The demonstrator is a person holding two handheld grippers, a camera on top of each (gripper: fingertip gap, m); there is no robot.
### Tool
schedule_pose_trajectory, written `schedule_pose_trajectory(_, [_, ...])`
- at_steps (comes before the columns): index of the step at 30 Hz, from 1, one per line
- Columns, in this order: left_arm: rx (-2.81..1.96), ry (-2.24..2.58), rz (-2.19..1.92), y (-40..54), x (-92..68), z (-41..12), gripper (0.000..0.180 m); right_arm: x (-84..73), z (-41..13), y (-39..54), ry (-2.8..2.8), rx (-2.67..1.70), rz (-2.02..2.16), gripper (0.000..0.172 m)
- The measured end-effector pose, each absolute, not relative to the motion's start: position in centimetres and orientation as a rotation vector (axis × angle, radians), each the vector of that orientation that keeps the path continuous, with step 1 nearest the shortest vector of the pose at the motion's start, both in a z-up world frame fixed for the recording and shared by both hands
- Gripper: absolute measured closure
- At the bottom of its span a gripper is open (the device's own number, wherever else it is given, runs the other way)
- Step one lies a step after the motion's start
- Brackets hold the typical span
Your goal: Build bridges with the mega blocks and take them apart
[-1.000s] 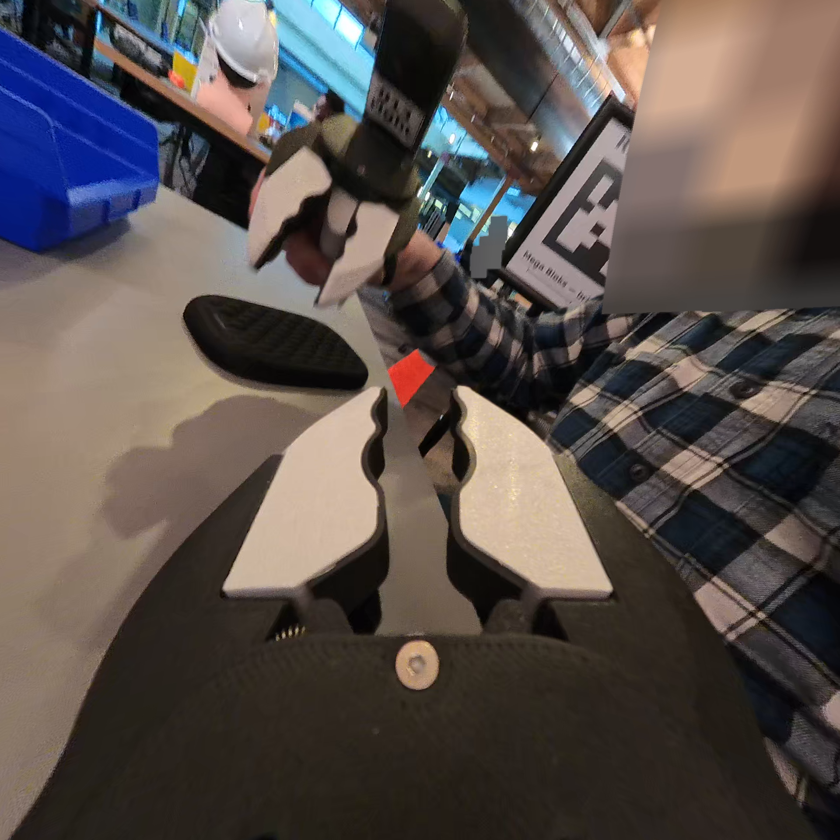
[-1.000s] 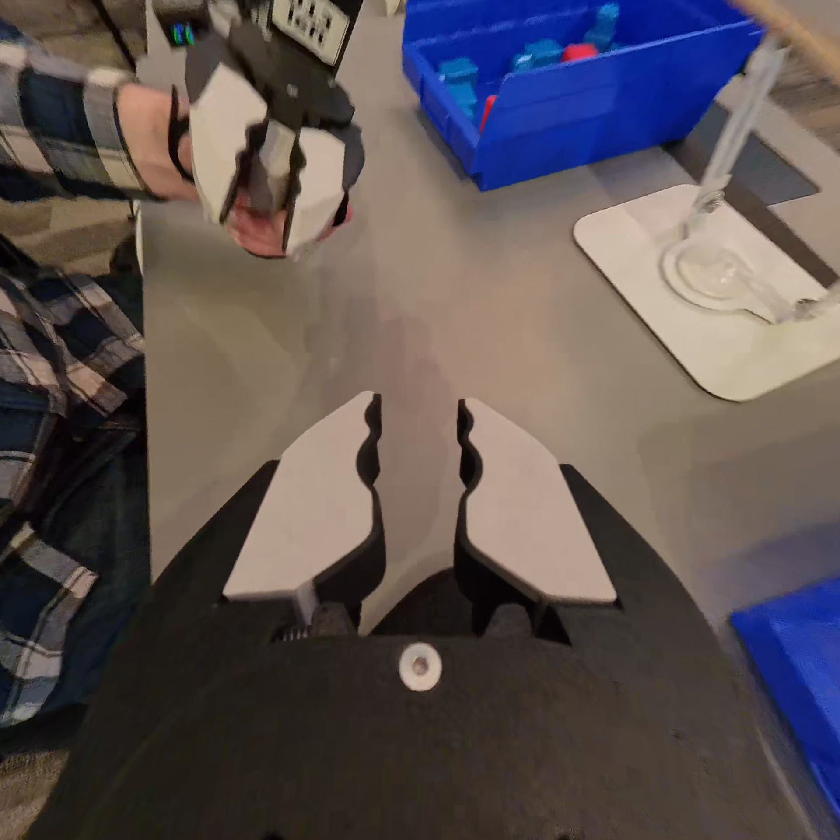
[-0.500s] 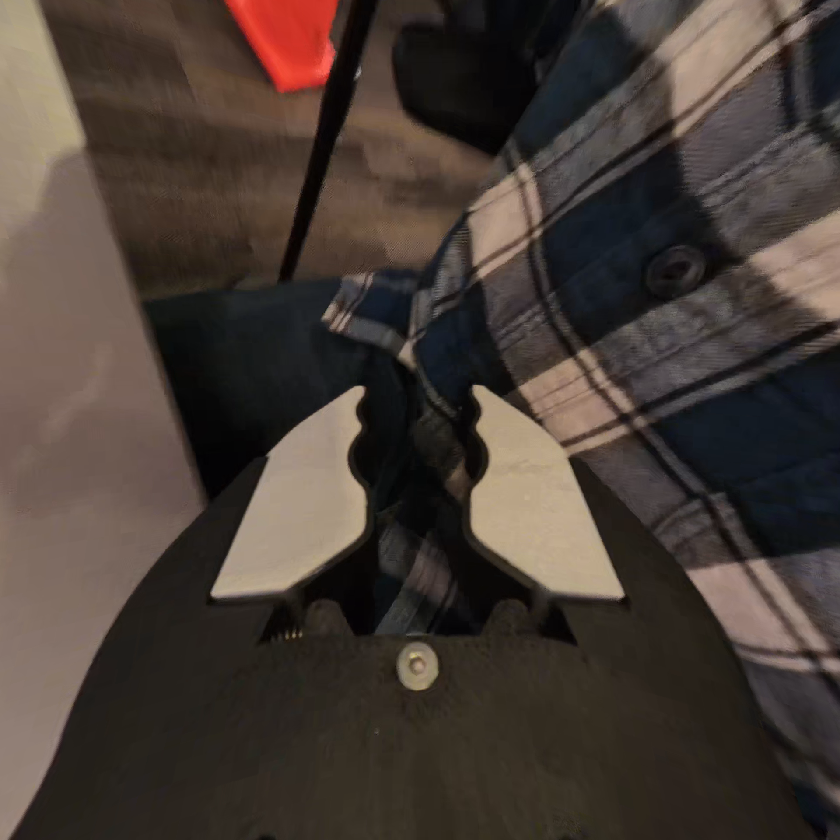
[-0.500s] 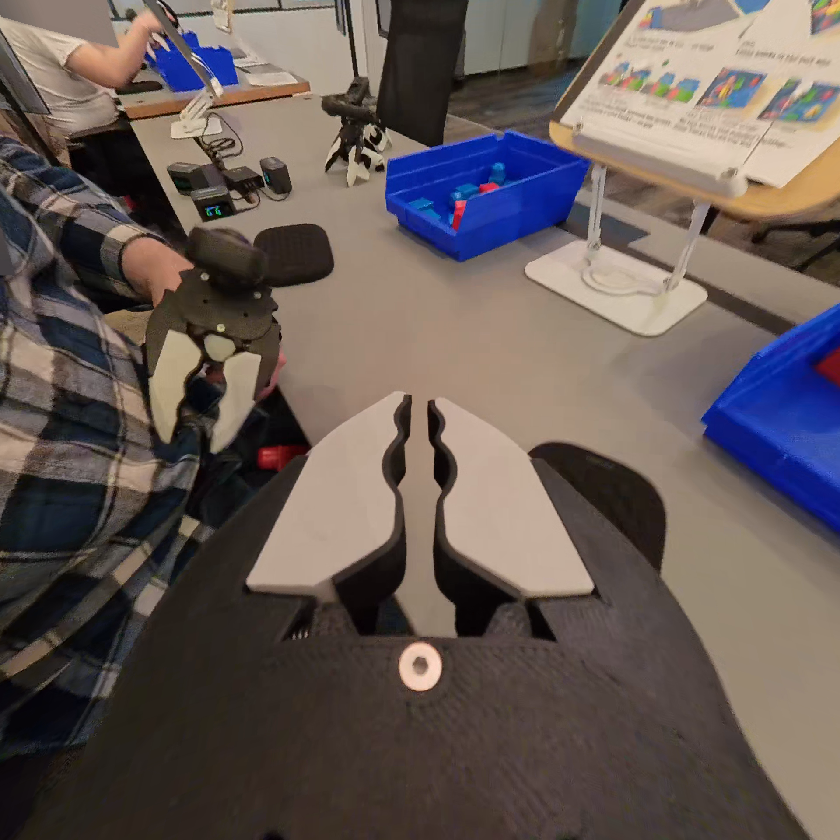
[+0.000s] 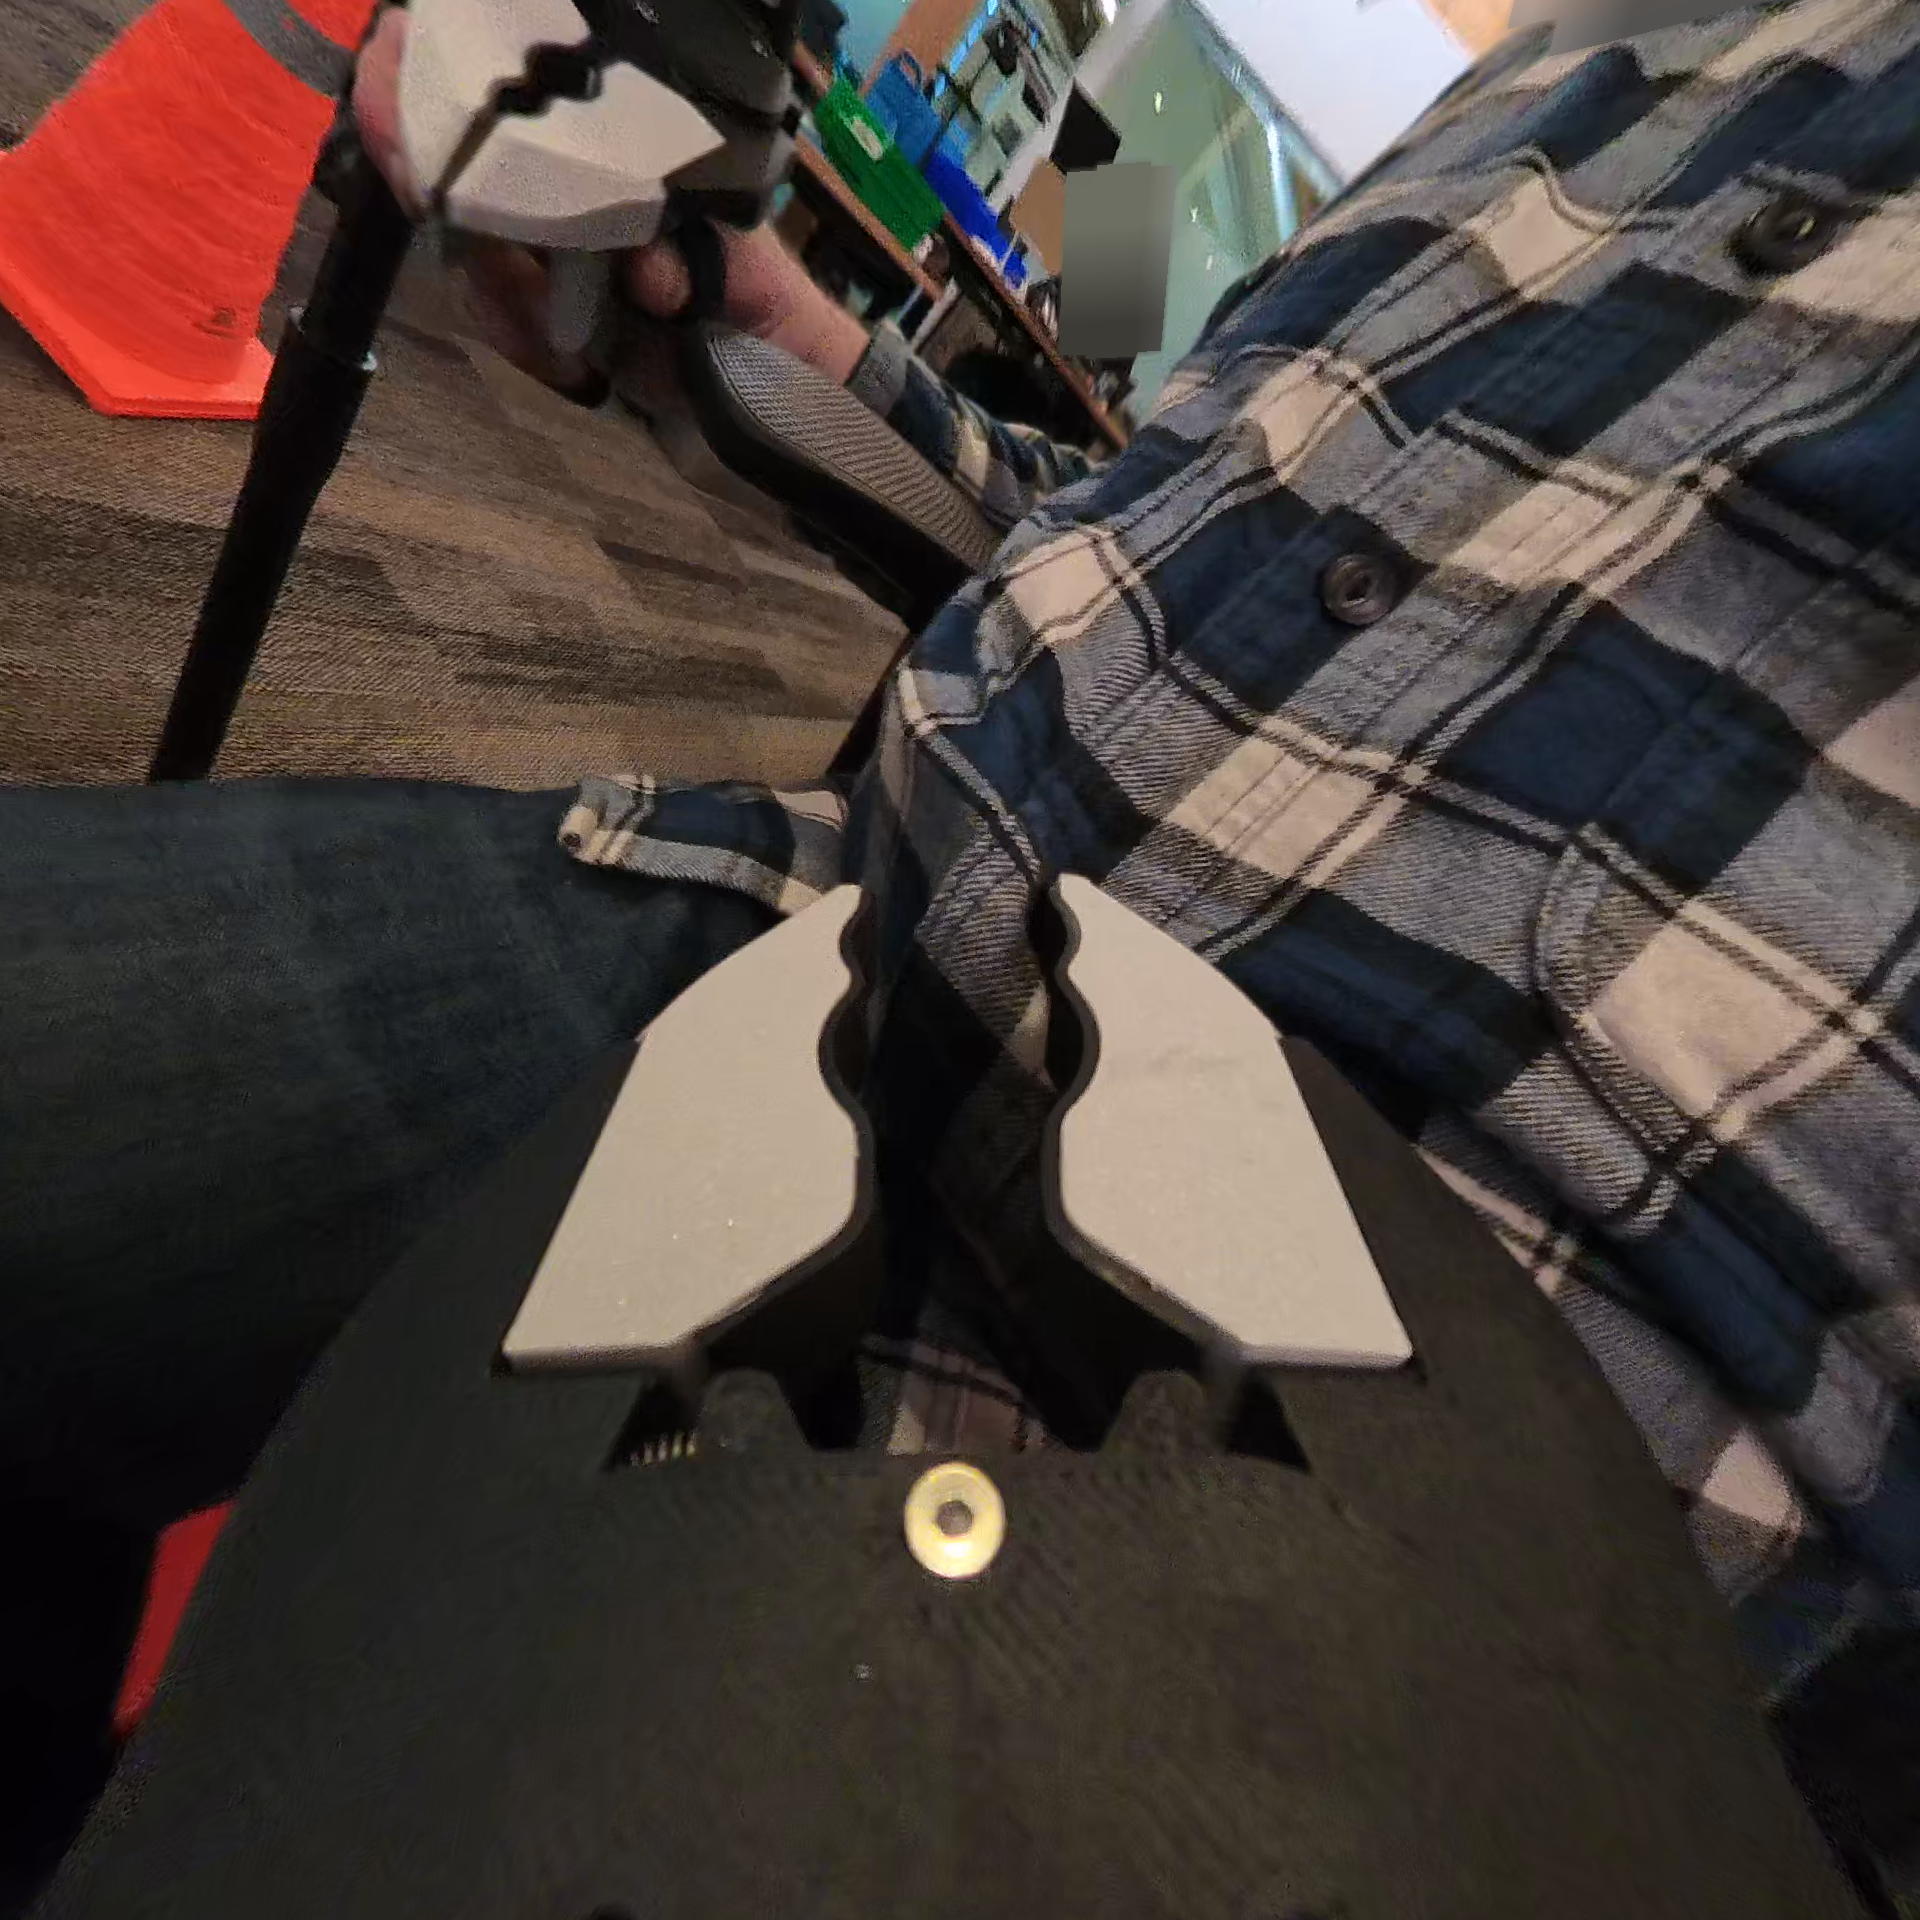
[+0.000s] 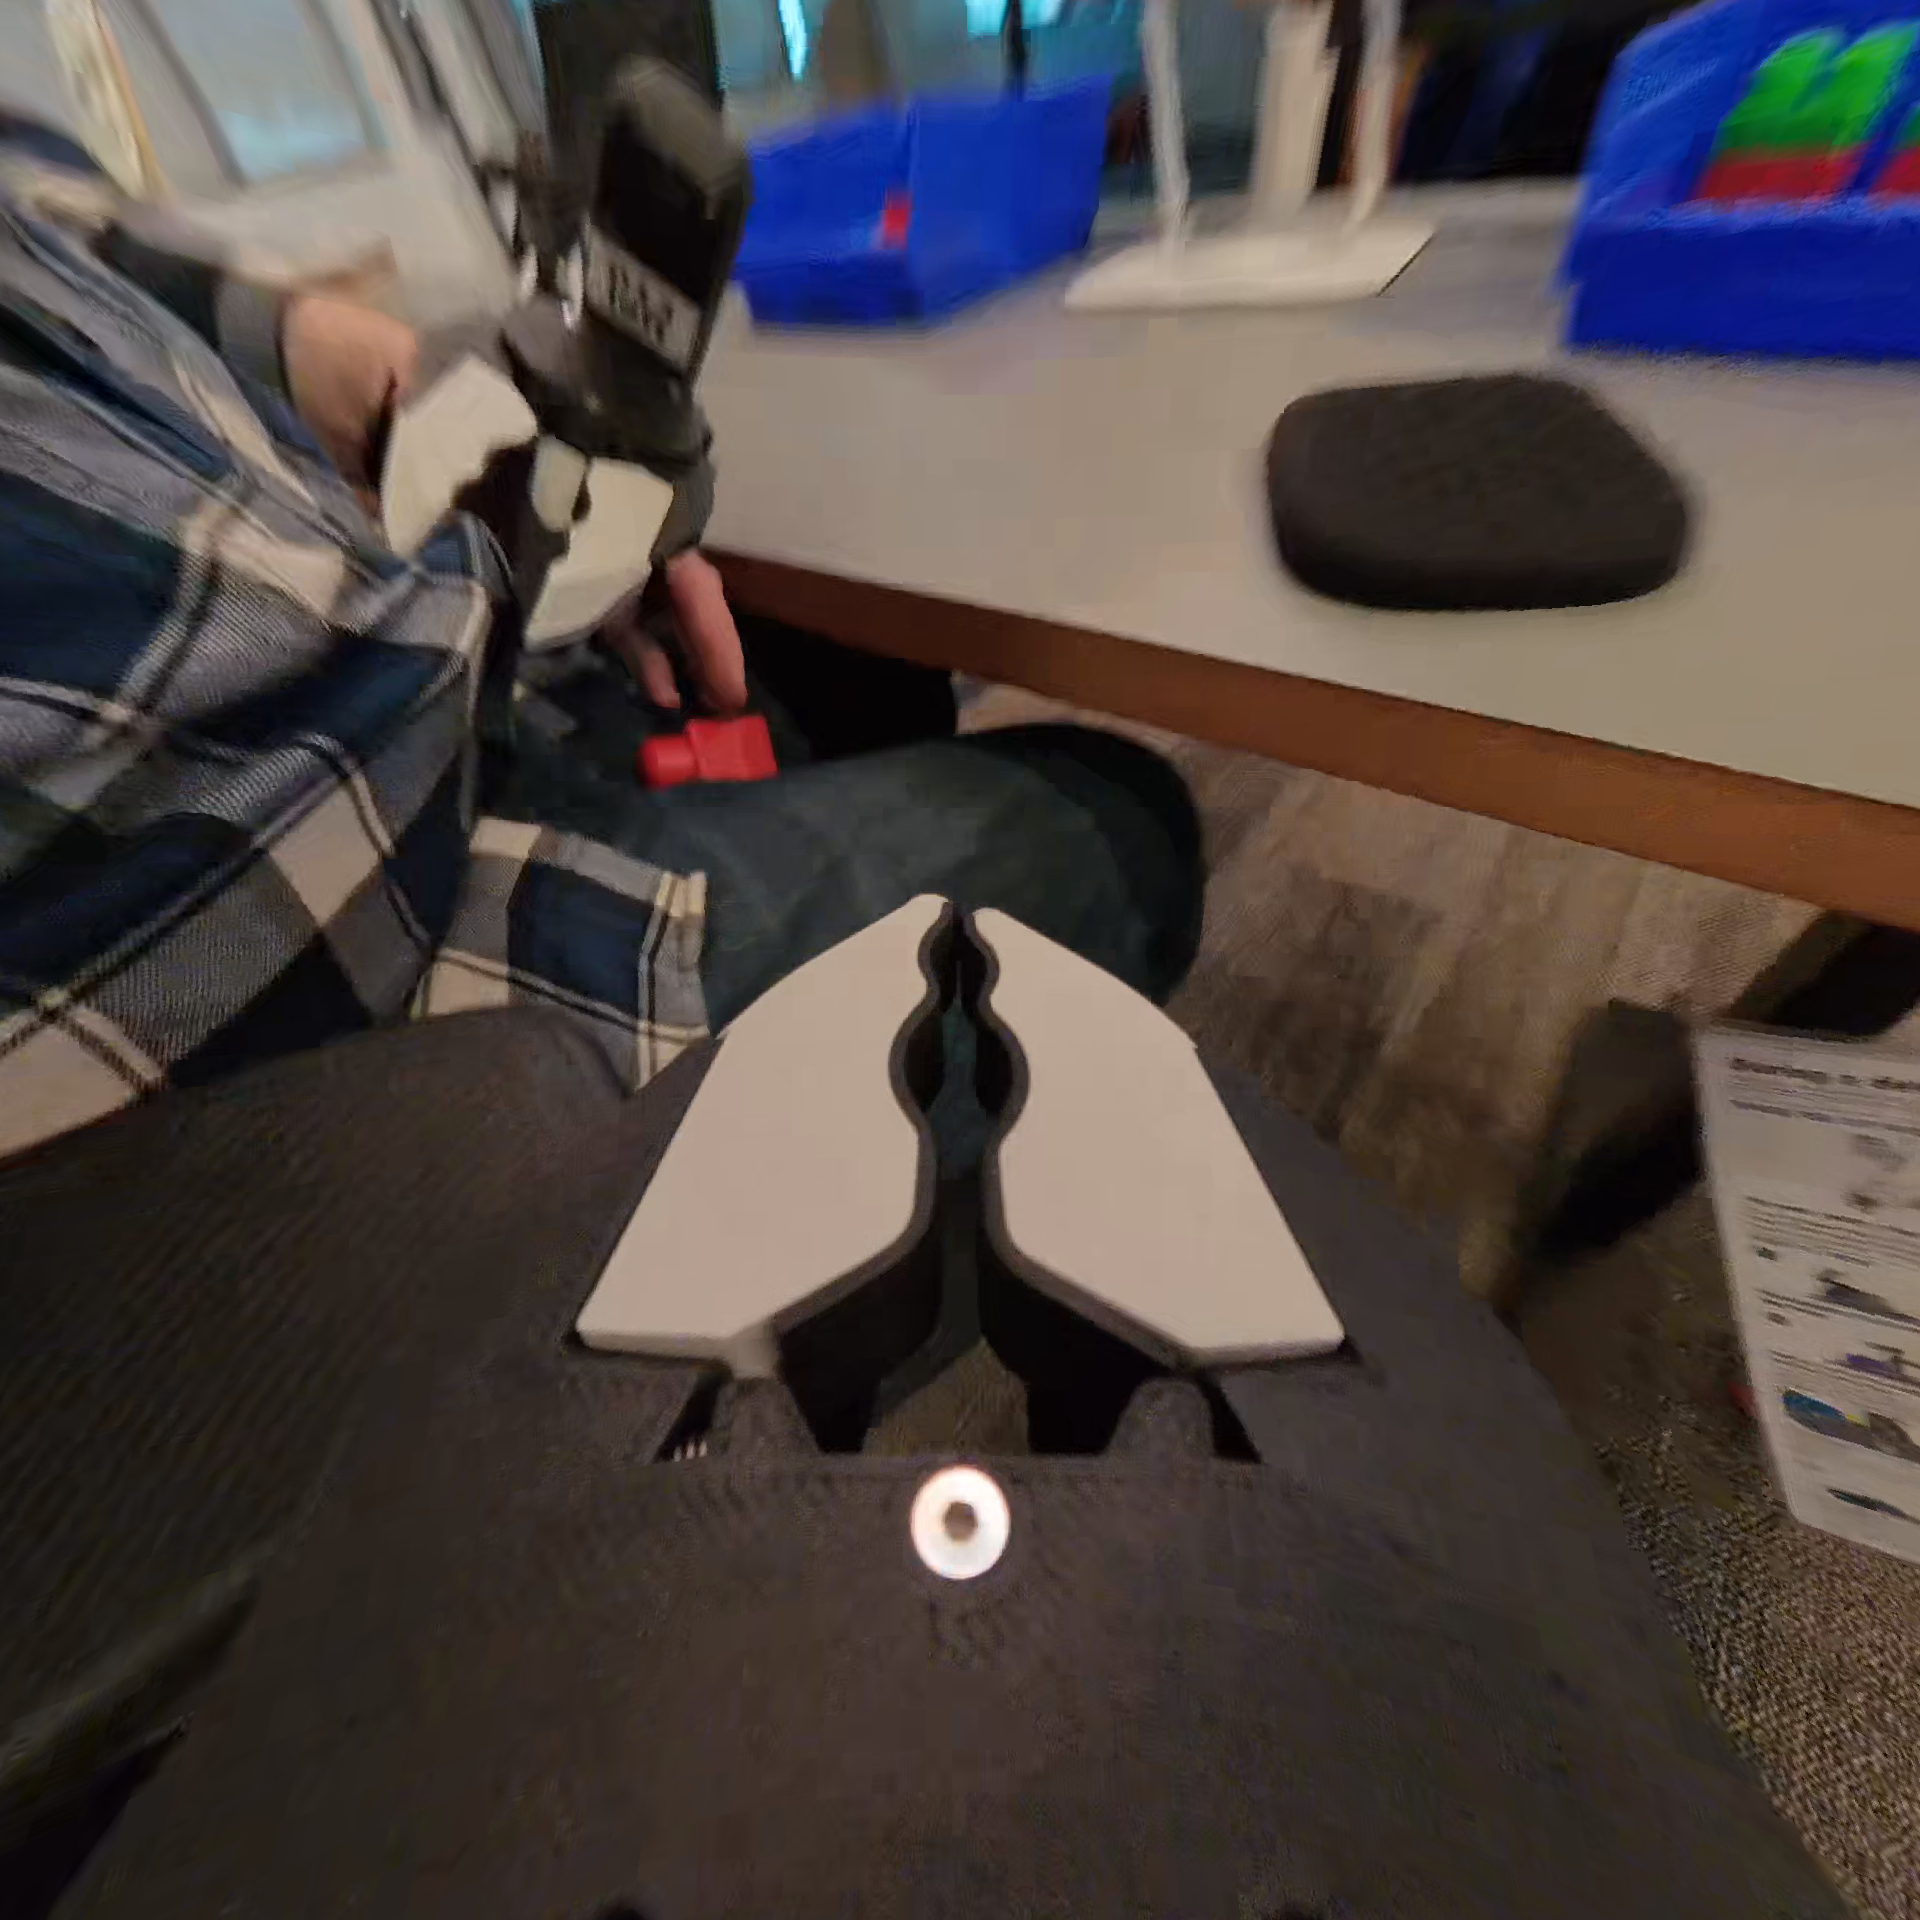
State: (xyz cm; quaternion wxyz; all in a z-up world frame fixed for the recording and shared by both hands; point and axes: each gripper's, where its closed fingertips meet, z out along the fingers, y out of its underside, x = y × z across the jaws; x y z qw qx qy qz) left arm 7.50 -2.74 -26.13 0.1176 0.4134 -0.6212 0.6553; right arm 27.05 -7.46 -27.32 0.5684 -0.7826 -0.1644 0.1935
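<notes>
A red mega block (image 6: 712, 750) lies on the person's lap, below the table edge. My left gripper (image 5: 956, 904) is open and holds nothing. It points at the plaid shirt (image 5: 1455, 727) and the jeans, and shirt cloth shows behind the gap. In the right wrist view the left gripper (image 6: 530, 499) hangs just above and left of the red block. My right gripper (image 6: 961, 914) is shut with nothing between its fingertips, over the jeans, off the table. It also shows in the left wrist view (image 5: 520, 94), shut.
The grey table (image 6: 1039, 457) carries a black pad (image 6: 1475, 488), blue bins (image 6: 925, 197) (image 6: 1745, 239) with blocks and a white stand base (image 6: 1247, 260). A printed sheet (image 6: 1818, 1268) lies on the carpet at right. An orange cone (image 5: 156, 208) and a black pole (image 5: 281, 436) stand on the floor. The gap from one gripper's tips to the other's is roughly 20 cm.
Both grippers have dropped from over the table to the lap beside it. The right fingers came together on air. The left gripper stayed open and turned toward the shirt.
</notes>
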Motion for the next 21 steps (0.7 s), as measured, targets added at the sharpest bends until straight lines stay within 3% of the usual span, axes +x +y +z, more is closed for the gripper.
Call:
schedule_pose_trajectory(3, [1.119, -1.881, 1.860, -3.9, 8.2, -26.3, 0.152, 30.2, -28.6, -10.8, -0.258, -1.810, 0.250, 0.171])
schedule_pose_trajectory(11, [1.087, -1.710, 1.629, -6.7, 9.7, -28.3, 0.130, 39.9, -30.7, -16.2, 0.040, -1.770, -0.335, 0.171])
schedule_pose_trajectory(15, [1.073, -1.693, 1.498, -8.1, 9.5, -29.5, 0.120, 42.0, -31.1, -14.8, -0.032, -1.755, -0.297, 0.172])
schedule_pose_trajectory(21, [0.956, -1.612, 1.461, -10.6, 8.2, -29.8, 0.131, 43.2, -30.5, -11.7, -0.180, -1.725, -0.280, 0.171])
